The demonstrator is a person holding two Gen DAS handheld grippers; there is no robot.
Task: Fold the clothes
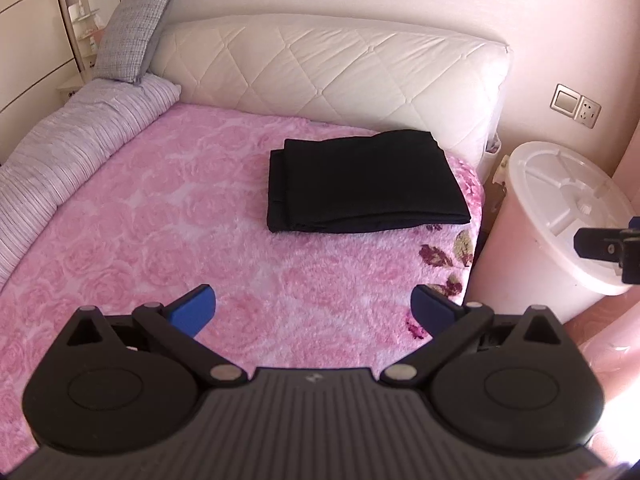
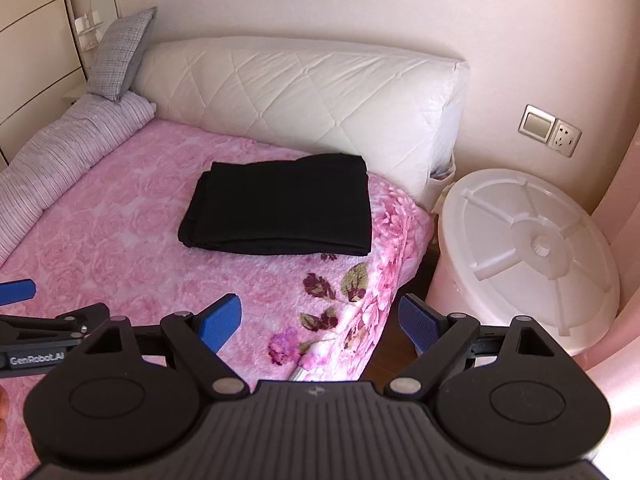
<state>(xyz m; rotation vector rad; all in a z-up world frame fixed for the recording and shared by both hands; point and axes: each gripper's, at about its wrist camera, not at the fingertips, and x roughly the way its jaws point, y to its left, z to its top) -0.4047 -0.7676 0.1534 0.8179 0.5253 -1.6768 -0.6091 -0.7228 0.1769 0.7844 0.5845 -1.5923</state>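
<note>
Two grippers sit nearest the cameras, each with black linkage arms and blue pads. In the left wrist view the left gripper (image 1: pixel 313 307) has its jaws spread wide with nothing between them, only pink bedding showing in the gap. In the right wrist view the right gripper (image 2: pixel 320 322) is equally wide and empty, its gap lying over the corner of the bed and a strip of dark floor. Part of the left gripper shows at the left edge of that view, just beside the right one.

Beneath and beyond both tools spreads a fluffy pink rose-patterned blanket (image 1: pixel 160 216), with dark red flowers and green leaves printed near its right edge. Farther along, toward the head of the bed and close to the right edge, lies the folded black garment (image 1: pixel 364 182), a neat, flat rectangle in several layers, well apart from both grippers.

Along the left side of the bed runs a rolled grey striped quilt (image 1: pixel 68 144), with a grey checked cushion (image 1: pixel 134 34) propped at its far end. Off the right side of the bed stands a white plastic bucket (image 2: pixel 524 248) with a ribbed lid. Behind the garment rises the white quilted headboard (image 1: pixel 320 68), and on the wall to its right sit a light switch and socket (image 2: pixel 550 130).
</note>
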